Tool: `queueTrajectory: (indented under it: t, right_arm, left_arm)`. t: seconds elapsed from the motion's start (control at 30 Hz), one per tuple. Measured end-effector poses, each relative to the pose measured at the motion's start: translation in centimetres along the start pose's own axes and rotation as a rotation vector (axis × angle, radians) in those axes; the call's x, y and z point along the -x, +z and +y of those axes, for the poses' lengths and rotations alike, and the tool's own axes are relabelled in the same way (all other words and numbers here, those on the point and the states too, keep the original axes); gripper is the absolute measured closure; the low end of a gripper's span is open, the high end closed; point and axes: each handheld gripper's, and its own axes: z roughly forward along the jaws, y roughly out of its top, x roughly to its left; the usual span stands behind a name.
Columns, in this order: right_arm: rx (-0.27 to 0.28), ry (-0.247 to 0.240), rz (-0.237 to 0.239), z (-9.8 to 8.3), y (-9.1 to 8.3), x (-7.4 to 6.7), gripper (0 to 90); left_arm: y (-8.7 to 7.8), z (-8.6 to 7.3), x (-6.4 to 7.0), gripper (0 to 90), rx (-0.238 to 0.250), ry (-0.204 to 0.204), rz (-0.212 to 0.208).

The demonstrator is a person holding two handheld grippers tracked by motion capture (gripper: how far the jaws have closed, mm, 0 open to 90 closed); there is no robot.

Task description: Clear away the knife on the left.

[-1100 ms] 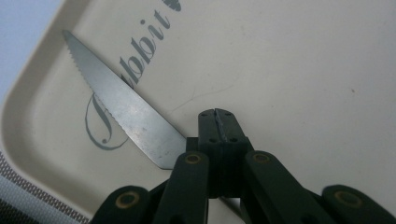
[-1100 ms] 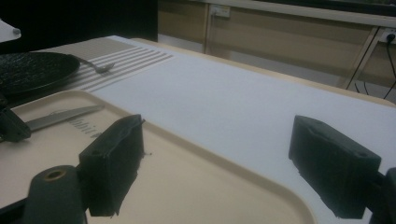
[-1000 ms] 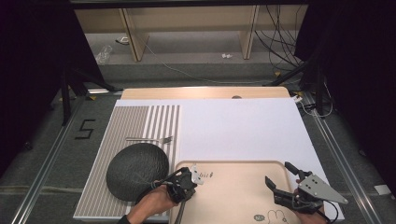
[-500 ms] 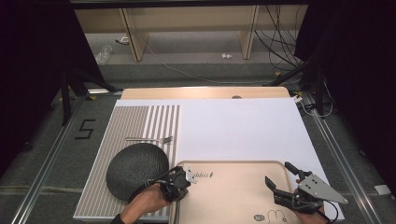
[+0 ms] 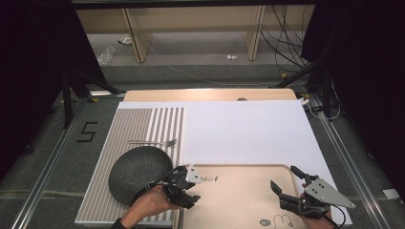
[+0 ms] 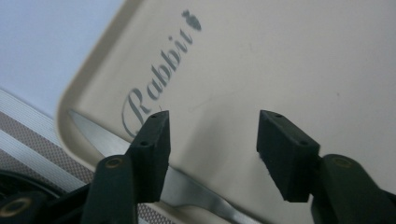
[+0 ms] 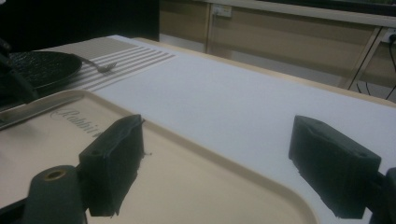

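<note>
Opening left tongs (image 5: 190, 187) beside knife (image 6: 187, 191)

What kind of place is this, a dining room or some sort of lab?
Most likely a lab set up as a mock dining table. A tray, dark plate and fork sit on a striped placemat, but loose cables and black curtains surround them.

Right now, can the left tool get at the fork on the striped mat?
Probably yes. The jaws of the left tool have just been opening, the knife lying loose beneath them. The fork lies bare on the striped mat beyond the dark plate, which the tool must clear.
</note>
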Motion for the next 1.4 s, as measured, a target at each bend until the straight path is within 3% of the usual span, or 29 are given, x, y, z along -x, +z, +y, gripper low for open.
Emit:
queueTrajectory:
  t: [0.23,0.63,0.77,1.4]
  right_arm:
    - [-0.002,0.0,0.001,0.0,0.0,0.0,18.8]
    - [0.0,-0.002,0.002,0.0,0.0,0.0,18.8]
    - [0.0,0.002,0.003,0.0,0.0,0.0,18.8]
    - [0.001,0.008,0.007,0.0,0.0,-0.1,18.8]
  left_arm:
    - [-0.9,0.0,-0.9,33.8,0.037,-0.023,0.034]
    - [-2.3,-0.1,-2.0,26.3,0.085,-0.046,0.055]
    - [-2.8,-0.2,-2.4,24.8,0.106,-0.036,0.054]
    - [-4.9,-1.1,-4.7,22.1,0.155,-0.098,0.109]
